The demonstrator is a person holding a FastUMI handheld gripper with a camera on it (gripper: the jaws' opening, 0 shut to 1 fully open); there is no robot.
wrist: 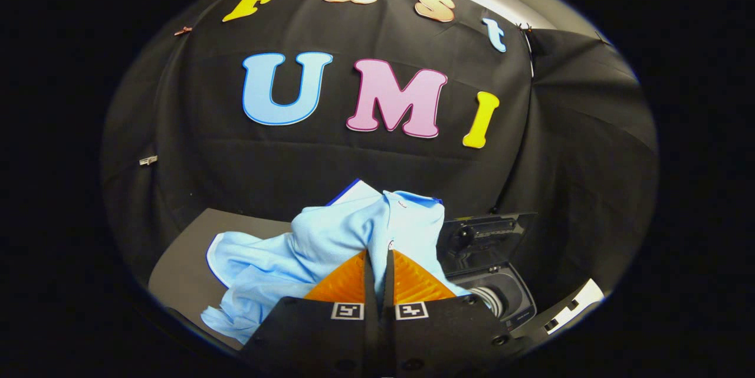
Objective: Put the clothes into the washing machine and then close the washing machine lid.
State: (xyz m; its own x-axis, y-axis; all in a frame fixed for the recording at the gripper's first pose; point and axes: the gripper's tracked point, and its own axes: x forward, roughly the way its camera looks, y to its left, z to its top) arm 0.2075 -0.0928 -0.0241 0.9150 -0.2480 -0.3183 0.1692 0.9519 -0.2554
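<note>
The gripper (378, 257), with two orange ribbed fingers (342, 283) on black bodies bearing small square markers, has its fingers drawn nearly together, and a fold of the light blue soft knit garment with a dark blue trimmed edge (330, 242) is pinched between their tips, so both fingers press on the cloth. From that pinch the garment rises just above the fingertips and spreads away from the washing machine, draping down in loose folds toward the grey flat table surface (177, 272); its lowest crumpled corner hangs near the table's near edge, beside the black finger body. The small dark grey top-loading toy washing machine with its lid raised (489, 254) sits just beside the garment, on the side opposite the draped folds; the raised lid stands at the machine's back and the round drum opening (498, 298) lies open just beyond the fingers. The garment's hem nearly overlaps the machine's rim; whether it touches cannot be told. On the far side of the garment from the machine, bare table stretches to the black cloth wall (206, 166).
</note>
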